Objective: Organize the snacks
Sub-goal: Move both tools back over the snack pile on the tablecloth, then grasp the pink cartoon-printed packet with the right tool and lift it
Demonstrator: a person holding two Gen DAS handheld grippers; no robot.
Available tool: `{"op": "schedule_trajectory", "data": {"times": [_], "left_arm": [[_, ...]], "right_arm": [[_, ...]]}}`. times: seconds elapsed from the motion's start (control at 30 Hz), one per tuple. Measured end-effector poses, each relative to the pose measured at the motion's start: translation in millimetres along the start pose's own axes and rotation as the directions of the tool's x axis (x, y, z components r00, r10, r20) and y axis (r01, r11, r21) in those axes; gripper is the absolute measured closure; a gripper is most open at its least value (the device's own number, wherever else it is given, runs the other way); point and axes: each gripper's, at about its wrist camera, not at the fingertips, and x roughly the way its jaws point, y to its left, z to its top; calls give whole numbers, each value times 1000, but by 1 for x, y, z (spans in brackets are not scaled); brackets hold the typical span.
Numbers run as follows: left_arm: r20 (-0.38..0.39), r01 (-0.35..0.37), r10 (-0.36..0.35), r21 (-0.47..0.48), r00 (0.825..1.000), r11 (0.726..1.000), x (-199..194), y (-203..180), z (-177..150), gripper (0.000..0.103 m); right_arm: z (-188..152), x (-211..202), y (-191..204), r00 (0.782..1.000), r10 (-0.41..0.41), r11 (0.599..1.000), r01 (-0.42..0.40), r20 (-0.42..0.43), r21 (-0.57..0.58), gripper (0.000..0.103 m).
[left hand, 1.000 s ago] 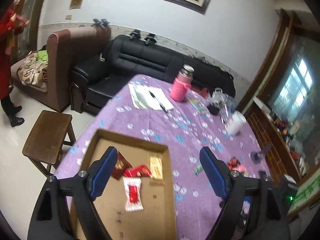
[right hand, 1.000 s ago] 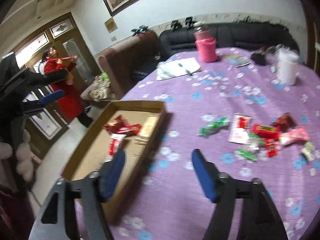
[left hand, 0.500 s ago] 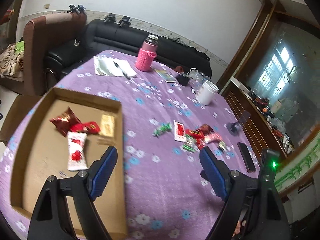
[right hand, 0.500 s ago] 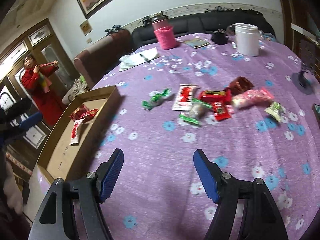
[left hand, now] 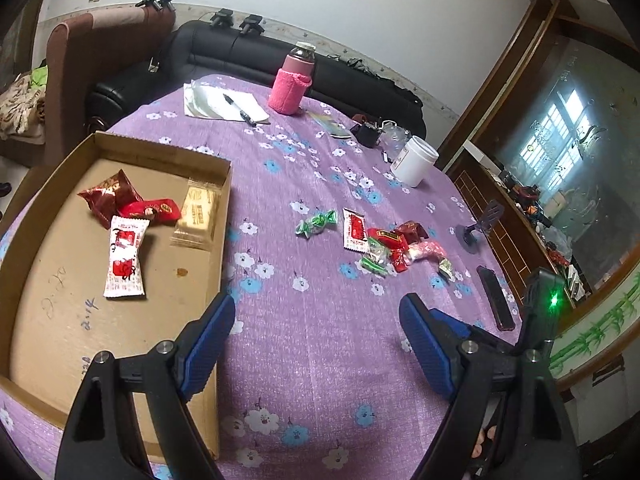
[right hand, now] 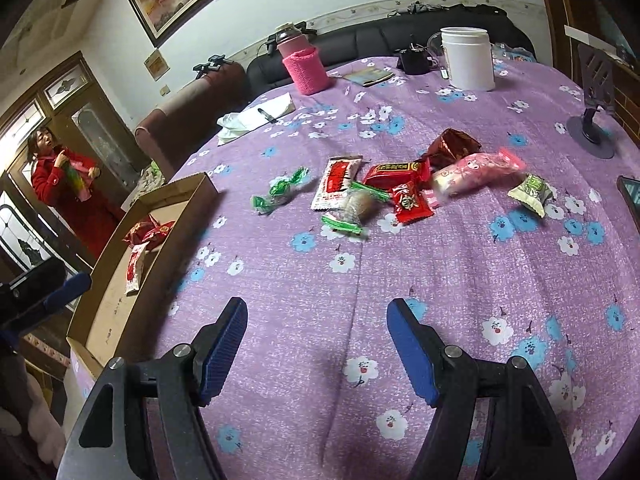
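Hovering above the purple flowered surface (right hand: 460, 280), the right gripper (right hand: 316, 344) has its blue pads spread wide and nothing between them. The left gripper (left hand: 316, 336) is equally spread and empty; its left pad hangs over the right wall of the cardboard box (left hand: 224, 216).

Farther out, in the middle of the right wrist view, the loose snacks lie in a tight heap. A green twisted candy (right hand: 280, 192) sits a little apart to the left, a white and red packet (right hand: 336, 180) is just beside it, and a red packet (right hand: 410, 202) touches a green-ended sweet (right hand: 354, 210). A pink packet (right hand: 472, 172) and a dark red pouch (right hand: 454, 146) are pressed together behind them, and a pale green packet (right hand: 532, 190) lies to the right.

Four snacks are already in the box, in the left part of the left wrist view, among them a gold packet (left hand: 198, 212) leaning near the wall.

I think the main risk is the crowding. If the spread pads come down on the heap, they may catch two wrappers together, or push the neighbours away. The wrappers look smooth and flat, so a pinch from above may slide off. The cloth seems soft and could be caught and pulled, which would disturb the white jar (right hand: 468, 58) and the pink bottle (right hand: 302, 62) at the top of the frame. The phone stand (right hand: 592, 120) at the right edge is also near enough to be knocked.
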Motion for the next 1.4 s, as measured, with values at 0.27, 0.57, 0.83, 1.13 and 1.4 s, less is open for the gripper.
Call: {"op": "schedule_trajectory", "data": {"times": [0.27,0.57,0.83,1.13,1.4], "left_arm": [[-1,-13,13,15,1000,1000,7,-4,-3,19],[-26,-4,5,56,1000,998,25,-12,-8,19],[-36,-11,13,67,999,998,31,-9,-9,19],[-53,7,-4,58,999,998,35,-4,-10,19],[-40,10,-8,49,999,999,27,-3,-11,19]], "right_arm": [[12,-16,-31,999,-30,998,27,43,56,27],[40,-37,-93,985,-150,978,135,80,161,27],[79,1,-120,989,-136,946,115,50,302,27],[100,56,-109,958,-282,931,285,-49,229,41],[86,51,-93,953,-302,944,304,-38,129,76]]}}
